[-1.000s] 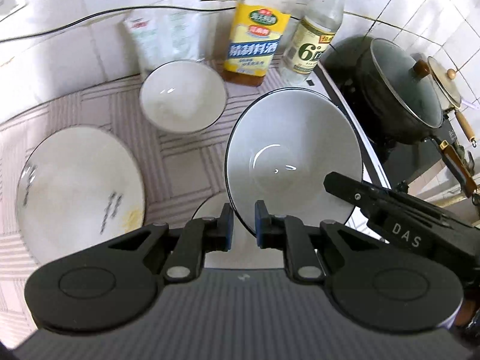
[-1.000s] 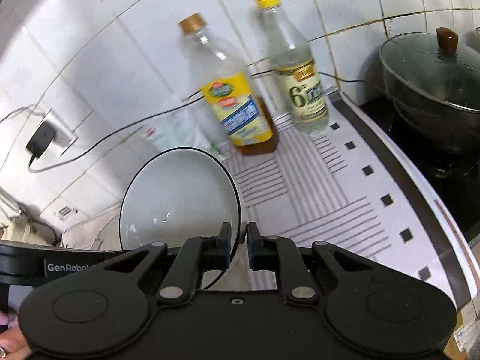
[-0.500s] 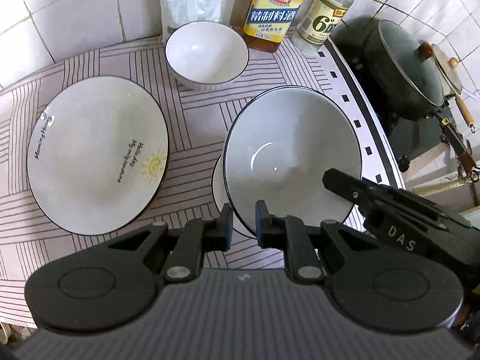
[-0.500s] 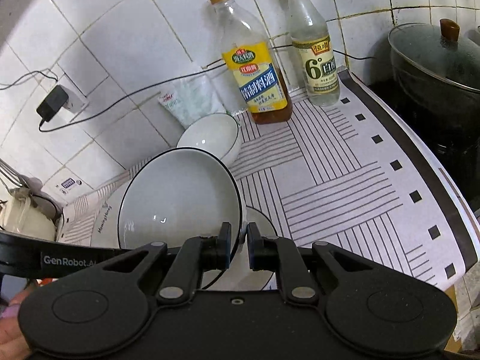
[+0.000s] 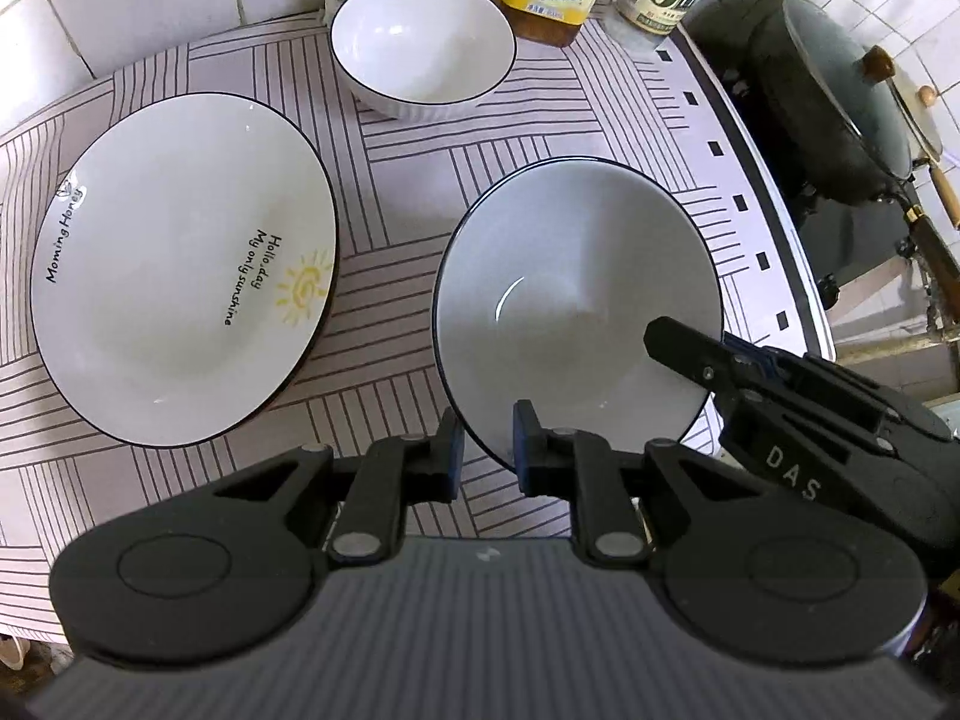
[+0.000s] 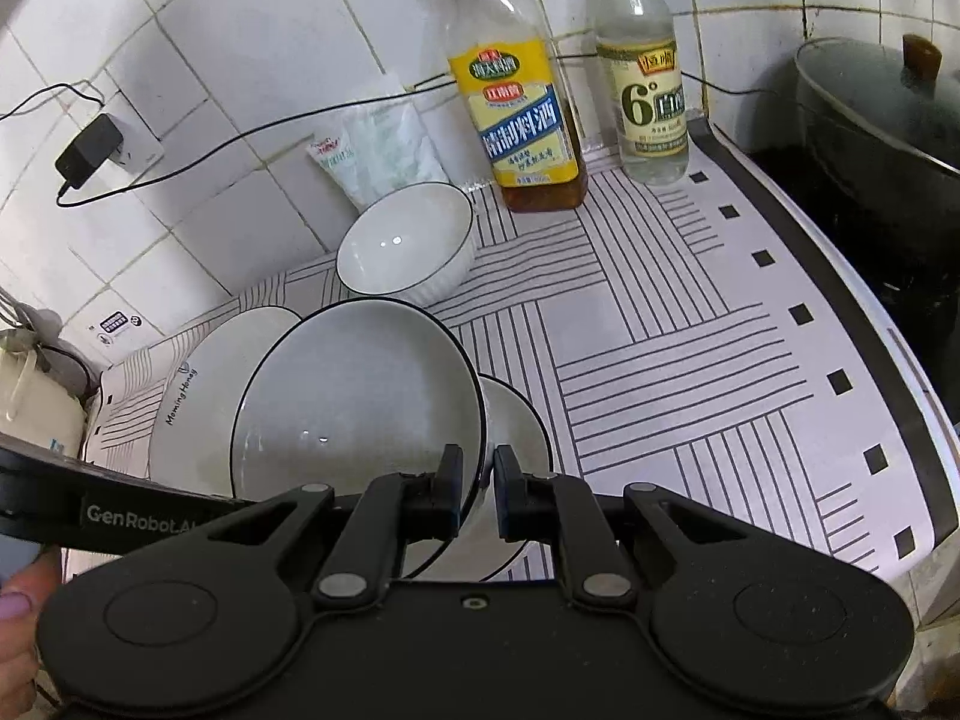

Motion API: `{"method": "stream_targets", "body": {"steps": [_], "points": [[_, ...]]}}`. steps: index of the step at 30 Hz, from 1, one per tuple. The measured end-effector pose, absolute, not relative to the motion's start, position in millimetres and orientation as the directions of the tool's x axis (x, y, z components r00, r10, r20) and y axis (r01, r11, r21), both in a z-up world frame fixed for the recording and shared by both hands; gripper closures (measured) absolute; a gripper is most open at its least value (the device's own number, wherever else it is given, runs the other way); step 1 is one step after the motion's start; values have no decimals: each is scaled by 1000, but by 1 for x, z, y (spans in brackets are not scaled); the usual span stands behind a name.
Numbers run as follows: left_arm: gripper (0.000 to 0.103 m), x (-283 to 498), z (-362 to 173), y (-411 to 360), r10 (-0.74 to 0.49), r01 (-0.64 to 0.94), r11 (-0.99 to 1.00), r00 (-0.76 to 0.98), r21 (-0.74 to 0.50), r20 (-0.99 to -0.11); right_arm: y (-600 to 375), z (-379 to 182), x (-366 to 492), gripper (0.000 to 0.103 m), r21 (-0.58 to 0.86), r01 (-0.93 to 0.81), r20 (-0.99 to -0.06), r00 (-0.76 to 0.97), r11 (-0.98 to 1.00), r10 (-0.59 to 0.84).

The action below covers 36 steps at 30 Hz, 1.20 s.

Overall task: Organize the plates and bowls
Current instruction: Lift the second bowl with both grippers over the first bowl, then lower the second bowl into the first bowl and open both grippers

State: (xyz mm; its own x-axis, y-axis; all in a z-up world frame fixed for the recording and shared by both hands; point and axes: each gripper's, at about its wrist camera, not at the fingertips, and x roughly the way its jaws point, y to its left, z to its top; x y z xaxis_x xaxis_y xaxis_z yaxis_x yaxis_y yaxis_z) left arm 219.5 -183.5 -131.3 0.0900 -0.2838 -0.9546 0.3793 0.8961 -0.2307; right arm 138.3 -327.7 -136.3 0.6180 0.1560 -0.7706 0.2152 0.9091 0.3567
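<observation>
While both our grippers clamp one wide bowl (image 5: 576, 300) by its rim, the left gripper (image 5: 485, 450) at its near edge and the right gripper (image 6: 477, 489) at its right edge, we hold it tilted over another dish (image 6: 516, 420), right of the printed plate (image 5: 180, 264), nearer us than the small bowl (image 5: 423, 45).

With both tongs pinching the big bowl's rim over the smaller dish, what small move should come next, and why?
Probably lower it a little further. The left tongs and right tongs grip the large bowl, tilted above the smaller dish, not yet seated in it.
</observation>
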Motion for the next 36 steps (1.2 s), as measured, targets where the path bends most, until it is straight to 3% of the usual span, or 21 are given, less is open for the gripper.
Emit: {"method": "stream_targets", "body": {"steps": [15, 36], "points": [[87, 226, -151, -194, -258, 360, 904, 27, -231, -966, -321, -142, 143, 89, 223, 154, -799, 594, 963, 90], [85, 229, -161, -196, -247, 331, 914, -2, -234, -969, -319, -149, 146, 88, 154, 100, -801, 595, 983, 65]]}}
